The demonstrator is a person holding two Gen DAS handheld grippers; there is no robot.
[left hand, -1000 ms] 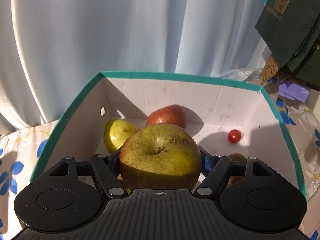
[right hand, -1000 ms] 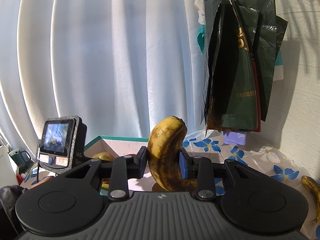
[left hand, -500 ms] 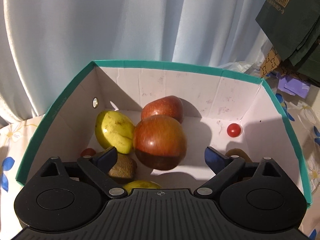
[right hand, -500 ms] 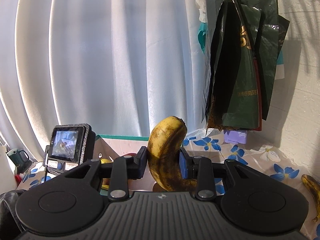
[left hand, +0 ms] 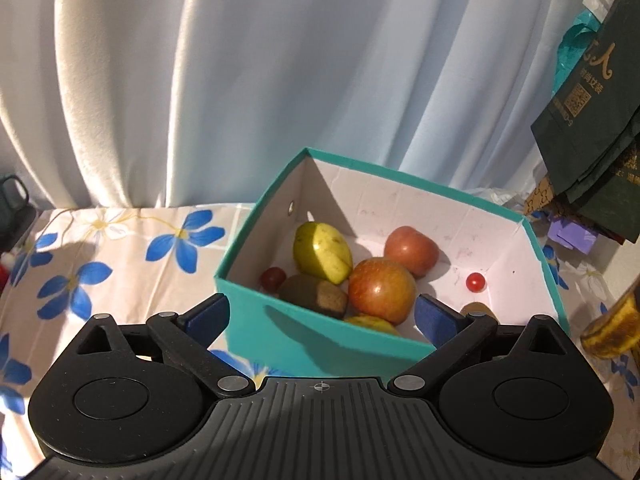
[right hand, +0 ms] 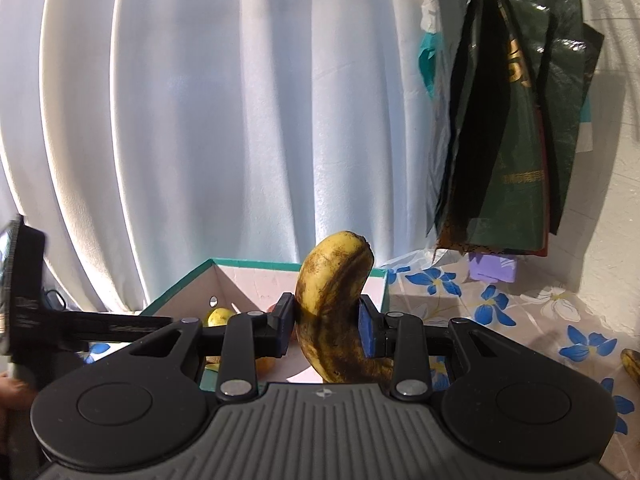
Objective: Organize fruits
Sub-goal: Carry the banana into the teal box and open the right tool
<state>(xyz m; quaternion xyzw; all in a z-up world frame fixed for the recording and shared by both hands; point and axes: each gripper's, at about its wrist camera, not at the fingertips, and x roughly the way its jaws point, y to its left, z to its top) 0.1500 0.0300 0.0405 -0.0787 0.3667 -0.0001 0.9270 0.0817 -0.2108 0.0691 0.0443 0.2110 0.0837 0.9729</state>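
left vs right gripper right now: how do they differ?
The left gripper has its jaws spread wide, having just been opening, with nothing between them; the right gripper has its jaws closed on a spotted banana. The left gripper looks down into the teal box of fruit; the right gripper sits lower and sees only the box's rim behind the banana. Both share the same black body and blue pads.

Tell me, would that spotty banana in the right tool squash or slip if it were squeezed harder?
Probably it would bruise: the banana has heavy brown mottling, which suggests ripe, soft flesh. Slipping looks unlikely, since the right tool grips it across the middle with flat pads on both sides. Its curve could let it swivel between them.
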